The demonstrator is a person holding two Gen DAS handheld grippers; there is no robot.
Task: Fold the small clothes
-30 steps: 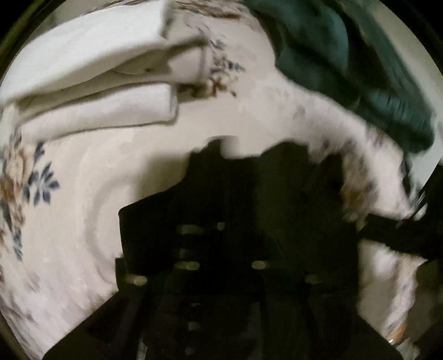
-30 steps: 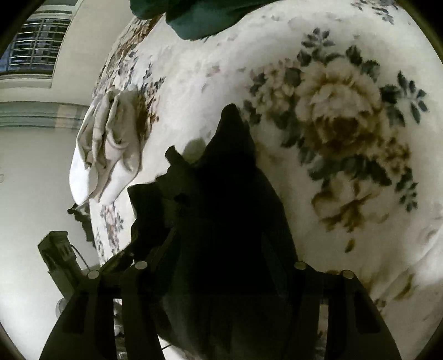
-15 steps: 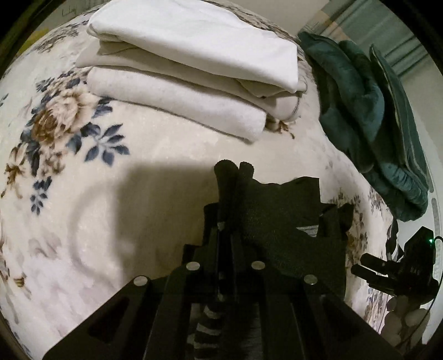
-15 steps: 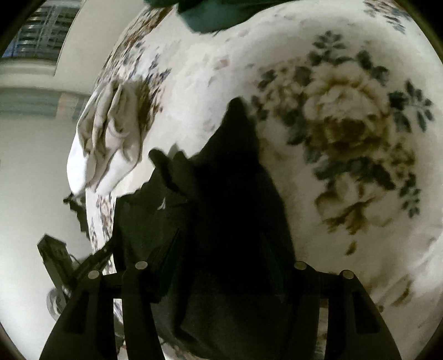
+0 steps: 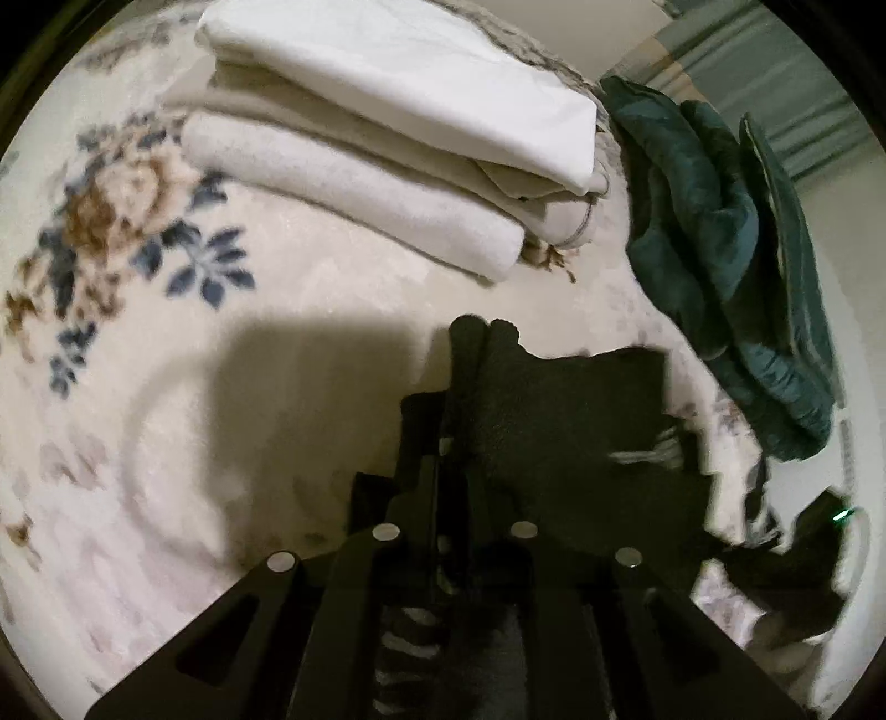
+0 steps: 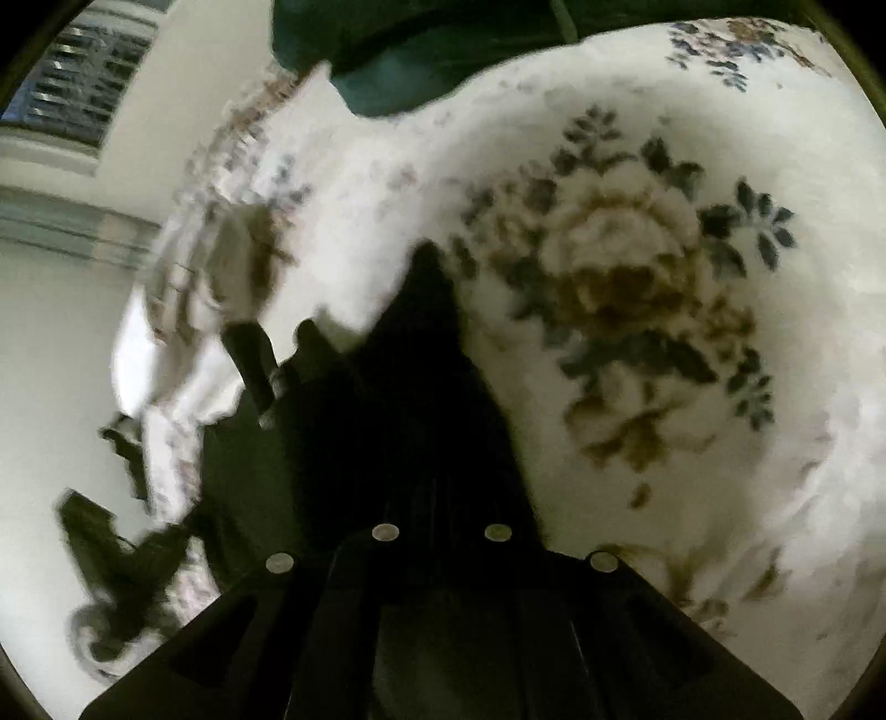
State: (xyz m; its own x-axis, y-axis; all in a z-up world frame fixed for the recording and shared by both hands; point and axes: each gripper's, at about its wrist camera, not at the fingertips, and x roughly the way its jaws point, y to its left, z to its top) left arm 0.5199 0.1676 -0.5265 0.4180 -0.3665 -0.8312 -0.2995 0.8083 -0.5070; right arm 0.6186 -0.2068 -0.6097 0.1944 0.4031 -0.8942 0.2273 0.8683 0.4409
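Observation:
A small black garment point(image 5: 576, 421) hangs above a cream floral blanket point(image 5: 221, 310). My left gripper point(image 5: 451, 443) is shut on its edge, with a fold of cloth sticking up past the fingertips. In the right wrist view my right gripper point(image 6: 437, 443) is shut on the same black garment point(image 6: 410, 387), which drapes over the fingers and hides them. The left gripper point(image 6: 255, 365) shows at the left of that view, close to the right one. The right gripper point(image 5: 814, 531) shows at the lower right of the left wrist view.
A stack of folded white and cream cloths point(image 5: 387, 127) lies at the far side of the blanket. A crumpled dark green cloth point(image 5: 720, 232) lies at the far right; it also shows in the right wrist view point(image 6: 421, 50). A wall and window point(image 6: 72, 111) are at left.
Both grippers have closed further on the black garment. The left gripper has swung so the folded stack now lies straight ahead, and it has come nearer the right gripper.

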